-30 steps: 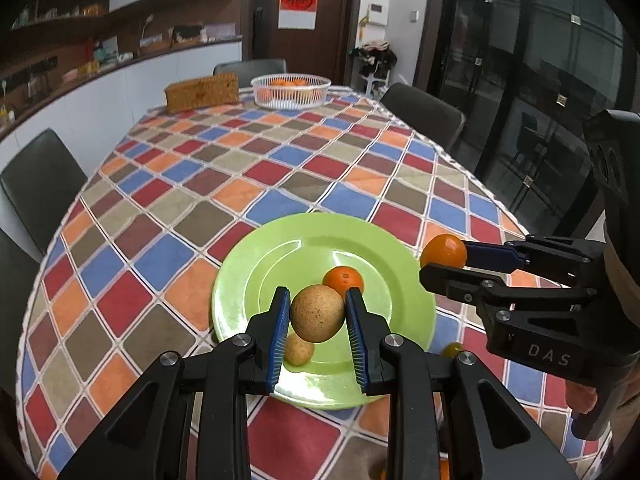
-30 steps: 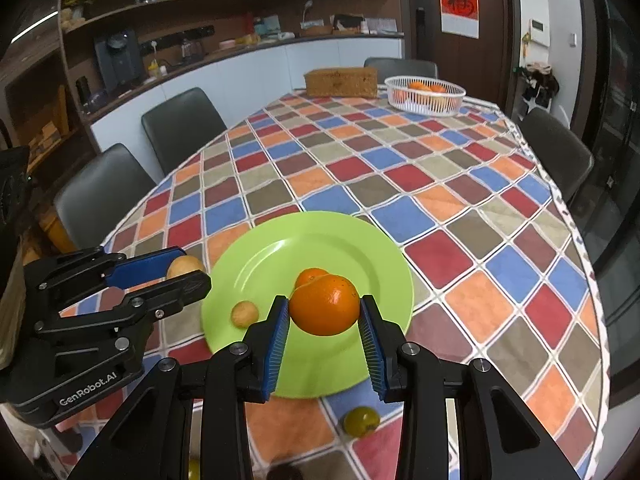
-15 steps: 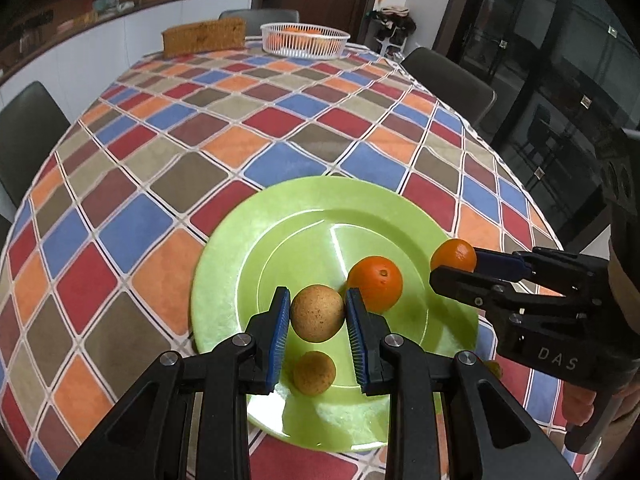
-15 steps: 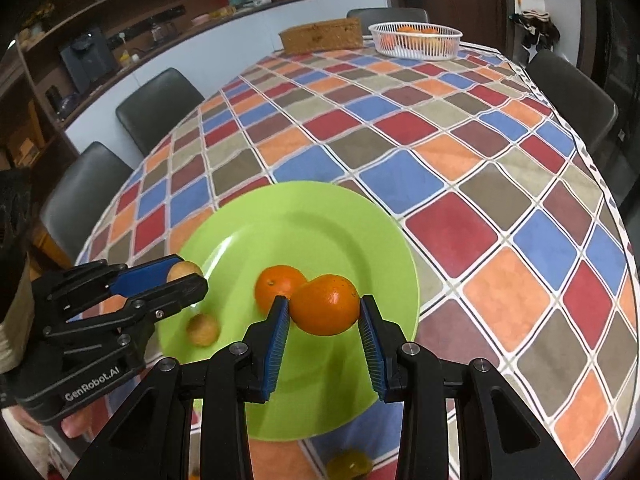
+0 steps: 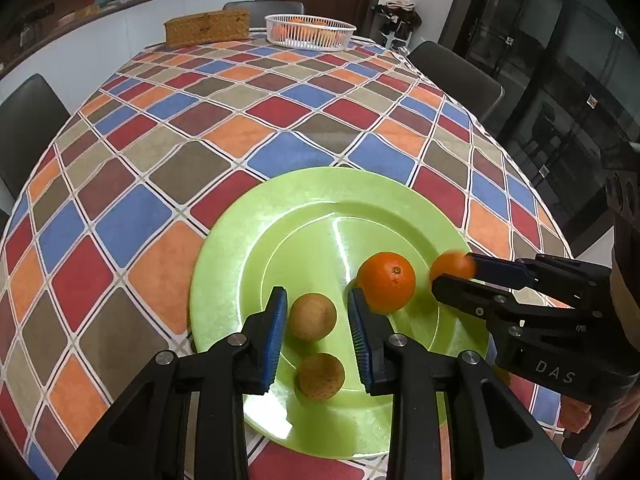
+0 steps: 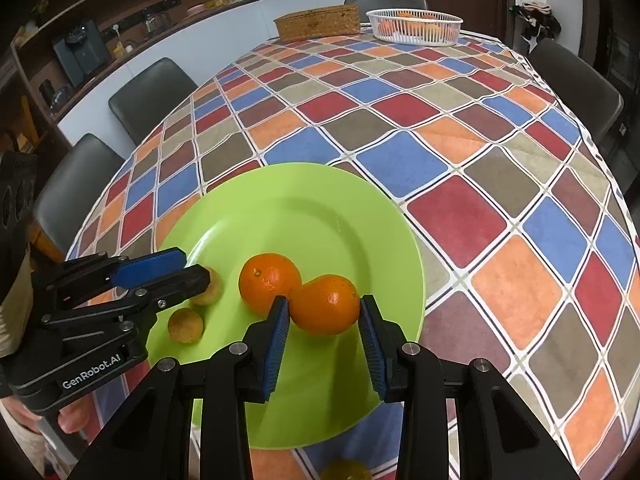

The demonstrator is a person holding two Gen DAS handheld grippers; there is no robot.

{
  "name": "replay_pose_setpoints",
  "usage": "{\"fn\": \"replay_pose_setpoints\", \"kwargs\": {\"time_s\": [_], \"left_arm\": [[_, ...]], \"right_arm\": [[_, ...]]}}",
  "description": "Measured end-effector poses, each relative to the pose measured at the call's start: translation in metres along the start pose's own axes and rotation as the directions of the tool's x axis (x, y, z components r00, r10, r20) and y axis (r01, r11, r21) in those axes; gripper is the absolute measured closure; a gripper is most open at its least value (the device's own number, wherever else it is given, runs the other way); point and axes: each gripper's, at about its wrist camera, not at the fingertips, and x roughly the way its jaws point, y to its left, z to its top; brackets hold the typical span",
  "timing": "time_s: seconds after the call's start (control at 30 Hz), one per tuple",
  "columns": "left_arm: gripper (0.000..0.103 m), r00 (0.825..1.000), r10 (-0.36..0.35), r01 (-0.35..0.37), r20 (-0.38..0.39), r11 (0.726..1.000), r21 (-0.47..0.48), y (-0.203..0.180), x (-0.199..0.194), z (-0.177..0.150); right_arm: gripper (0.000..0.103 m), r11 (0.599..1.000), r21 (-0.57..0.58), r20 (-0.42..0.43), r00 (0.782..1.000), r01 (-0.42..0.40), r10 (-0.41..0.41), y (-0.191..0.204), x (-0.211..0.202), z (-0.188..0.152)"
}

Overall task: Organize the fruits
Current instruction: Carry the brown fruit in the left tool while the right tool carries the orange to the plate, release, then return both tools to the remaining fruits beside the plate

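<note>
Left wrist view: a worktop (image 5: pixel 168 216) under a checked cloth of red, blue, orange and brown fills most of the scene, with dark chairs round it. At its far end a woven box (image 5: pixel 206 32) stands beside a white basket (image 5: pixel 310 32) holding orange fruit.

Near the front edge lies a green plate (image 5: pixel 240 280), and both tools reach over it. The left gripper (image 5: pixel 318 332) has its jaws released. They stand either side of a tan fruit (image 5: pixel 313 316) that rests on the plate, with a clear gap on the fruit's right side. The right gripper (image 6: pixel 325 334) has its jaws clenched on the held orange (image 6: pixel 325 304), whose sides meet both blue pads over the plate's right half.

A loose orange (image 5: pixel 386 282) sits on the plate, touching the held one in the right wrist view. A second tan fruit (image 5: pixel 321 376) lies on the plate just nearer the camera than the first — apart from it. A small yellowish fruit (image 6: pixel 344 470) shows on the cloth off the plate's near rim.
</note>
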Motion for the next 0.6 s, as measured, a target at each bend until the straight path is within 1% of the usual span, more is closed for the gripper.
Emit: {"fn": "replay_pose_setpoints", "kwargs": {"time_s": [0.23, 0.4, 0.5, 0.6], "left_arm": [[0.068, 0.998, 0.025, -0.027, 0.051, 0.999, 0.028, -0.007, -0.025, -0.005], [0.068, 0.994, 0.025, -0.031, 0.104, 0.998, 0.057, -0.016, -0.05, -0.014], [0.065, 0.99, 0.017, -0.026, 0.137, 0.998, 0.06, -0.02, -0.069, -0.022], [0.063, 0.984, 0.028, -0.044, 0.175, 0.995, 0.084, -0.026, -0.088, -0.031]], "right_arm": [[0.065, 1.0, -0.003, 0.022, 1.0, -0.001, 0.001, 0.004, -0.014, -0.005], [0.064, 0.999, -0.031, 0.075, 0.997, 0.024, -0.021, 0.014, -0.041, -0.013], [0.064, 0.998, -0.052, 0.113, 0.993, 0.037, -0.031, 0.022, -0.061, -0.02], [0.064, 0.996, -0.071, 0.152, 0.987, 0.053, -0.042, 0.03, -0.08, -0.027]]}}
